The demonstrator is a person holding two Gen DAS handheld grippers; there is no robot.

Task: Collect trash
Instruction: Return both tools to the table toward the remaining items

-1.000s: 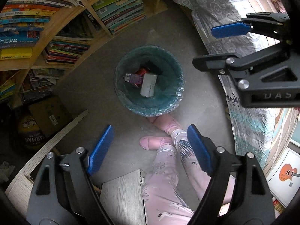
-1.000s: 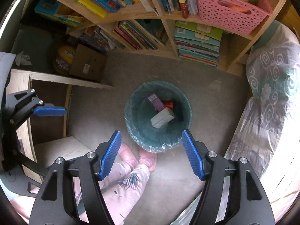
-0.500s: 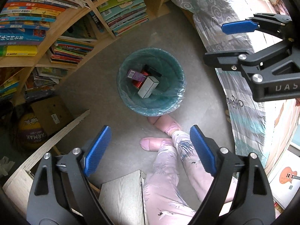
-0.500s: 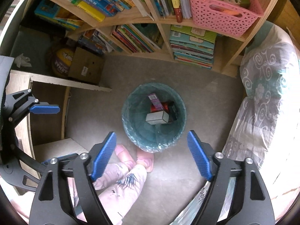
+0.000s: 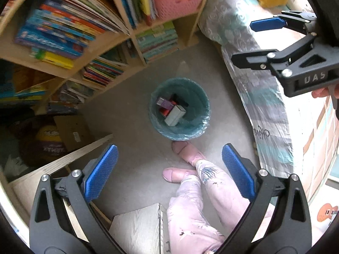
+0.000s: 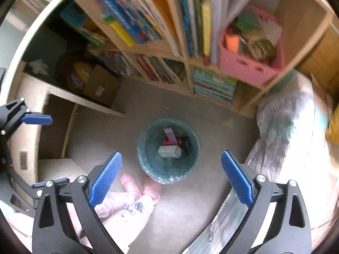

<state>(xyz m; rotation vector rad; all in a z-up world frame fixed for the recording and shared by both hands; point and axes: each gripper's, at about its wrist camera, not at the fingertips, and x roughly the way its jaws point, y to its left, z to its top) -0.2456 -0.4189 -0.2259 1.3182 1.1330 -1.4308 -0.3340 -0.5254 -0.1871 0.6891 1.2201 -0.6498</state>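
Bin [image 5: 179, 108] with teal liner standing on the floor, seen from above in the left wrist view; boxes [image 5: 172, 111] lie inside it. Left tongs [image 5: 169, 173] spread apart, empty, above feet [image 5: 186, 151] just beside the bin.

Right wrist view: right tongs [image 6: 171, 176] likewise apart, empty; bookshelf [image 6: 186, 59] beyond the bin [image 6: 148, 154], bed [image 6: 284, 131] right of it.

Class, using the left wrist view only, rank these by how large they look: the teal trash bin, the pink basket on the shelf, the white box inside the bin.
1. Teal trash bin
2. Pink basket, close behind and partly cut off, so unsure
3. White box
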